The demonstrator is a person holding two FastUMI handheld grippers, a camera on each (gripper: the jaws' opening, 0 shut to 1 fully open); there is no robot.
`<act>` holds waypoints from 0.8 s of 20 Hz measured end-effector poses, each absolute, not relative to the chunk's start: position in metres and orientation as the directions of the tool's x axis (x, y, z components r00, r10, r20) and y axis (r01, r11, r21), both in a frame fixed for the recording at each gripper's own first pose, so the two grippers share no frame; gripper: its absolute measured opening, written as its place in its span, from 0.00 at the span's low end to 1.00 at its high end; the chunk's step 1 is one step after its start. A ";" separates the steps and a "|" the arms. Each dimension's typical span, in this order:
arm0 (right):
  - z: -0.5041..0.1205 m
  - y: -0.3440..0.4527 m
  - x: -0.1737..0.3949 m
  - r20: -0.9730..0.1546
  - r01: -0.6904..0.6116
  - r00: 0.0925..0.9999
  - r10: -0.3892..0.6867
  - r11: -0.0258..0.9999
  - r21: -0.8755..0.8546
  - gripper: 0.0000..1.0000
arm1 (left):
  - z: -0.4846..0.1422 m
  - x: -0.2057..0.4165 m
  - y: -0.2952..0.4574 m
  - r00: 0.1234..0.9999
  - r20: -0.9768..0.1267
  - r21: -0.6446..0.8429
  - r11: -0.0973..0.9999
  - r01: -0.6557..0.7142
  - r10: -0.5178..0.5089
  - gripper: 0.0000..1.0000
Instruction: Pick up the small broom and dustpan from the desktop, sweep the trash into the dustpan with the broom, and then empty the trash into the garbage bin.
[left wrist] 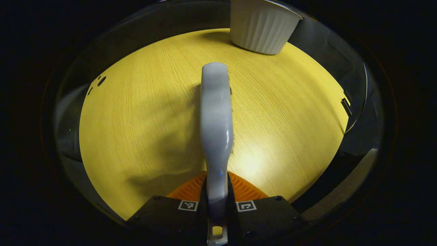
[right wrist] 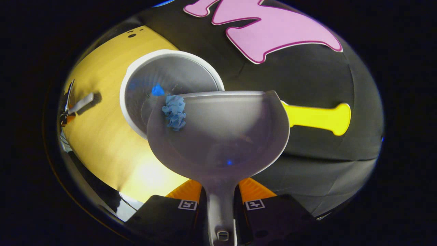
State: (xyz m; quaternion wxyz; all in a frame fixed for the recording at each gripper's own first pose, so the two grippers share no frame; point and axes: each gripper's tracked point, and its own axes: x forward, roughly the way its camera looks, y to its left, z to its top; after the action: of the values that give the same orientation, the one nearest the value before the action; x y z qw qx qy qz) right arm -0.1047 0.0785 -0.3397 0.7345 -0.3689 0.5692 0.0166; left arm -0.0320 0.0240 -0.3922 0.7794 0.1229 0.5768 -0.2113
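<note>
In the left gripper view my left gripper (left wrist: 217, 200) is shut on the handle of the small grey broom (left wrist: 215, 116), which points away over the yellow desktop (left wrist: 143, 123). The white ribbed garbage bin (left wrist: 261, 25) stands at the far edge. In the right gripper view my right gripper (right wrist: 220, 201) is shut on the handle of the grey dustpan (right wrist: 222, 136), held tilted over the bin's rim (right wrist: 136, 65). A crumpled blue paper scrap (right wrist: 174, 112) clings to the pan's front left edge. Another blue scrap (right wrist: 157, 90) lies inside the bin. The broom (right wrist: 81, 103) appears far left.
The desktop (right wrist: 102, 136) ends at a rounded edge near the bin, with the black booth cloth (right wrist: 307, 85) behind. Small holes (left wrist: 101, 81) mark the desktop's far left, and a metal bracket (left wrist: 346, 102) sits at its right edge.
</note>
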 end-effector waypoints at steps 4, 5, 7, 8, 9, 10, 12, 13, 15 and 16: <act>-0.335 0.079 -0.096 -0.826 -0.569 0.340 -0.450 0.601 -0.561 0.36 | -0.392 -0.032 0.024 0.248 -0.951 -0.048 0.881 0.471 -0.184 0.27; -0.335 0.083 -0.094 -0.827 -0.581 0.339 -0.449 0.591 -0.559 0.36 | -0.392 -0.032 0.024 0.249 -0.951 -0.049 0.882 0.470 -0.185 0.27; -0.335 0.093 -0.089 -0.833 -0.582 0.338 -0.438 0.598 -0.551 0.36 | -0.392 -0.032 0.024 0.253 -0.949 -0.051 0.886 0.461 -0.187 0.26; -0.335 0.095 -0.087 -0.834 -0.584 0.341 -0.433 0.598 -0.549 0.36 | -0.392 -0.032 0.024 0.254 -0.949 -0.052 0.887 0.458 -0.186 0.29; -0.335 0.096 -0.087 -0.835 -0.587 0.341 -0.431 0.596 -0.548 0.36 | -0.392 -0.032 0.024 0.254 -0.949 -0.051 0.887 0.458 -0.185 0.26; -0.335 0.095 -0.087 -0.834 -0.590 0.344 -0.432 0.591 -0.550 0.36 | -0.392 -0.033 0.024 0.254 -0.950 -0.049 0.887 0.459 -0.184 0.26; -0.337 0.094 -0.087 -0.829 -0.583 0.356 -0.432 0.590 -0.558 0.36 | -0.392 -0.032 0.024 0.254 -0.950 -0.048 0.887 0.458 -0.183 0.27; -0.339 0.095 -0.089 -0.832 -0.564 0.362 -0.420 0.612 -0.554 0.36 | -0.392 -0.032 0.024 0.255 -0.950 -0.048 0.889 0.456 -0.182 0.26; -0.347 0.100 -0.097 -0.855 -0.500 0.367 -0.366 0.698 -0.513 0.36 | -0.392 -0.033 0.024 0.257 -0.949 -0.048 0.890 0.453 -0.181 0.27; -0.349 0.101 -0.100 -0.859 -0.462 0.380 -0.342 0.734 -0.497 0.36 | -0.392 -0.033 0.024 0.256 -0.950 -0.046 0.890 0.453 -0.179 0.27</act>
State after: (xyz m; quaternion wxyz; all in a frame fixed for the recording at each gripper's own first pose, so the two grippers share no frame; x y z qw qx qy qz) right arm -0.0997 0.1008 -0.3485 0.7476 -0.3622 0.5553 0.0403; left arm -0.0327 0.0238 -0.3920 0.7836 0.1189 0.5754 -0.2018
